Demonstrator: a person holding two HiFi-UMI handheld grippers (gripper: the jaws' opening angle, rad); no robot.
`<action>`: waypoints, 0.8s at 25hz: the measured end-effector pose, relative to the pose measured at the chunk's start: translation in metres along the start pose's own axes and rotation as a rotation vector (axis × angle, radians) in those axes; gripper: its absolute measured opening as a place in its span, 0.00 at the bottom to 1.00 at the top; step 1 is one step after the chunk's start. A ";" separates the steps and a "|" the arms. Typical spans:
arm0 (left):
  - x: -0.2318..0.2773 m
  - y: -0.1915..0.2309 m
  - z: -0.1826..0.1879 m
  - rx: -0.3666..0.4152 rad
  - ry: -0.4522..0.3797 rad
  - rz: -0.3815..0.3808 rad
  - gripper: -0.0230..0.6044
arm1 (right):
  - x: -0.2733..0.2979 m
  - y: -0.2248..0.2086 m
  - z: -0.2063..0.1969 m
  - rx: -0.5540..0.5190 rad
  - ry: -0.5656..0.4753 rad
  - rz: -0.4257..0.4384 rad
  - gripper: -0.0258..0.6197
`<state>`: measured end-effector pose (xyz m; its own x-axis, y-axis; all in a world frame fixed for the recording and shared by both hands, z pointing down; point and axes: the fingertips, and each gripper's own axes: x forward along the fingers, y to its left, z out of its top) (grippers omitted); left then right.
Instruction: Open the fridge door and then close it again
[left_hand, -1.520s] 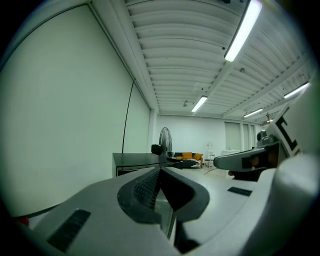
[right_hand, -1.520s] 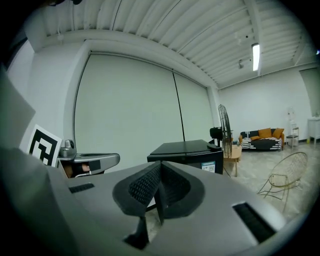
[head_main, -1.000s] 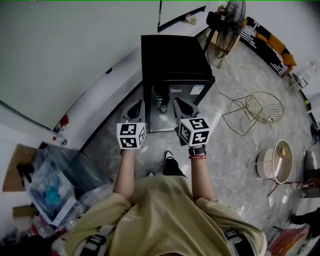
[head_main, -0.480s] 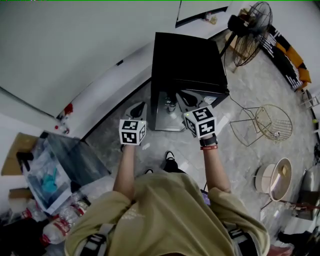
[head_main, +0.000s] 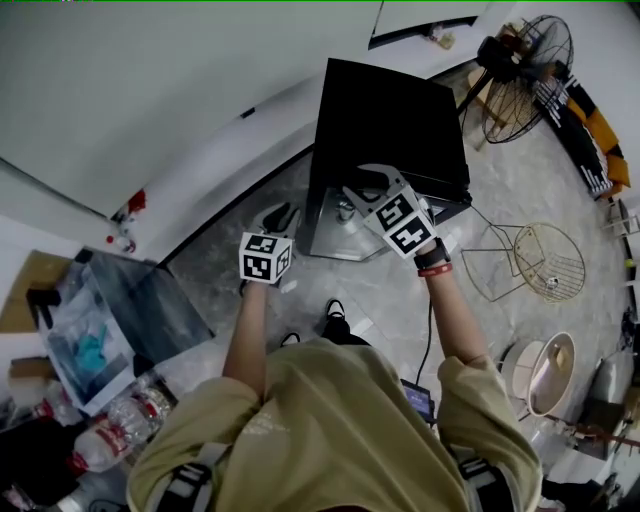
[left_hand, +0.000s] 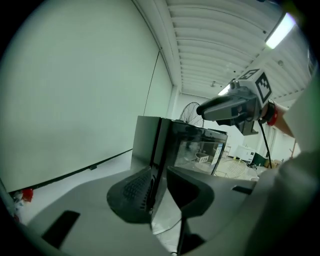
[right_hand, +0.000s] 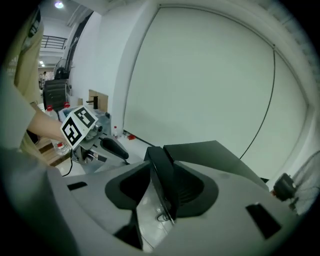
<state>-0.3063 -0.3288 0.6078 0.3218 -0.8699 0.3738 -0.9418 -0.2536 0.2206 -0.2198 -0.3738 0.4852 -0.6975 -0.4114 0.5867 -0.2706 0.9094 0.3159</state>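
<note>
The person wears a khaki shirt (head_main: 320, 420) and, at three o'clock, a black-and-red wristband (head_main: 435, 266); the left gripper (head_main: 283, 214) and right gripper (head_main: 364, 183) carry black-and-white cubes (head_main: 265, 258).

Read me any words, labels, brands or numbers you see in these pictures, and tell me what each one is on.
No text can be read here.
Pale label on the fridge door: too blurred to read.
Left marker cube and right marker cube: black-and-white square patterns only, no letters or numbers.
</note>
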 end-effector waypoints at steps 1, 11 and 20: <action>0.004 0.001 -0.003 -0.003 0.008 -0.009 0.19 | 0.005 0.000 -0.001 -0.024 0.017 0.018 0.28; 0.045 0.002 -0.043 -0.020 0.107 -0.104 0.36 | 0.035 -0.005 -0.024 -0.193 0.156 0.106 0.35; 0.078 0.007 -0.066 -0.010 0.169 -0.151 0.36 | 0.046 -0.006 -0.031 -0.238 0.215 0.153 0.36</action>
<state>-0.2813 -0.3710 0.6979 0.4712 -0.7393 0.4811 -0.8811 -0.3705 0.2938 -0.2297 -0.4002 0.5340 -0.5558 -0.2982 0.7760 0.0063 0.9319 0.3626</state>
